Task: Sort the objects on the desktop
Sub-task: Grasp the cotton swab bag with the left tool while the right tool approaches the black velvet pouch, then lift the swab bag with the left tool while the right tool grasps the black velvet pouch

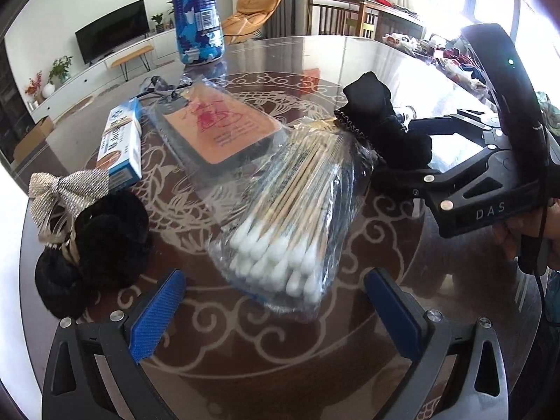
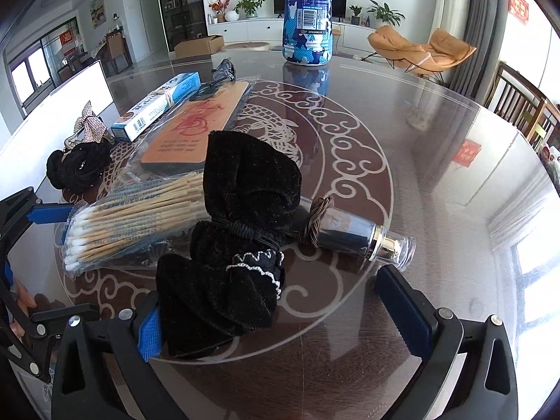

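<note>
A clear bag of cotton swabs (image 1: 290,217) lies on the glass table just ahead of my left gripper (image 1: 276,311), which is open with nothing between its blue pads. A black velvet bow (image 2: 231,245) lies between the wide-open fingers of my right gripper (image 2: 276,304), touching the left pad (image 2: 150,325) only. In the left wrist view the same bow (image 1: 381,119) sits at the right gripper (image 1: 395,148). A small dark bottle with a clear cap (image 2: 353,234) and a brown hair tie (image 2: 315,220) around it lies behind the bow.
A black fluffy scrunchie (image 1: 101,241) with a glittery bow (image 1: 66,189) sits at the left. Farther back are a blue-white box (image 1: 120,140), an orange card in plastic (image 1: 220,126) and a tall blue patterned bottle (image 1: 197,14). The round table's rim (image 2: 472,105) curves right.
</note>
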Demonstrator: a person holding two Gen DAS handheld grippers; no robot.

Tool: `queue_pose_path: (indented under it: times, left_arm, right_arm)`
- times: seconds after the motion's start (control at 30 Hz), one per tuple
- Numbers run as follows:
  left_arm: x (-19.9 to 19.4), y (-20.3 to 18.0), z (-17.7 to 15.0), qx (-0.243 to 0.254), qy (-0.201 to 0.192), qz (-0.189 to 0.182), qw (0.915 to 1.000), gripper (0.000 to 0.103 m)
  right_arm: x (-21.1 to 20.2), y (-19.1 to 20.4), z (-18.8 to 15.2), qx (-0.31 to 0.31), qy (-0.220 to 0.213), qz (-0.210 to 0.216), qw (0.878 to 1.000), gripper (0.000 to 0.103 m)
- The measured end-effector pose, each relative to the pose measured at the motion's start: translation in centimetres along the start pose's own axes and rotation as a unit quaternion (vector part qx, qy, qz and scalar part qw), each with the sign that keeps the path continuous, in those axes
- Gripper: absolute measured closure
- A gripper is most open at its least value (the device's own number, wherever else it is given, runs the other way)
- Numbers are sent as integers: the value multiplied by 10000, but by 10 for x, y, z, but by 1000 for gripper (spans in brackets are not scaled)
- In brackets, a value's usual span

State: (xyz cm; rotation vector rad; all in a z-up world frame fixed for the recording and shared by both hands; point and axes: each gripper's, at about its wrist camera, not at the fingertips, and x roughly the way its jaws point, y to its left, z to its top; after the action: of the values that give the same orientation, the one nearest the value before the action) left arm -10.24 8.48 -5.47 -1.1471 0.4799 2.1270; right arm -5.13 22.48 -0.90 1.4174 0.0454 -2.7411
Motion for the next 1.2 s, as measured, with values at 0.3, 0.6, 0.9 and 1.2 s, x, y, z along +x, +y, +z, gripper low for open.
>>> queue_pose_path:
  times: [0.3,0.6,0.9,1.2]
  left_arm:
    - [18,-3,27,-34,-125,20,9999,0]
    - [-8,-10,8,-768,-197,588,9951,66]
    - [-71,10,-89,-1930,-160,1833,9638,65]
    - [-88,66,-126,-2699,-491,2127,9378,63]
  right_arm:
    - [-3,-19,0,516,-74,-123,9986,0]
    - [-1,-12,1,402,1,-297,9987,0]
    - [-1,-12,0,413,3,-310,9987,0]
    - [3,3,4,252,9,-206,9995,0]
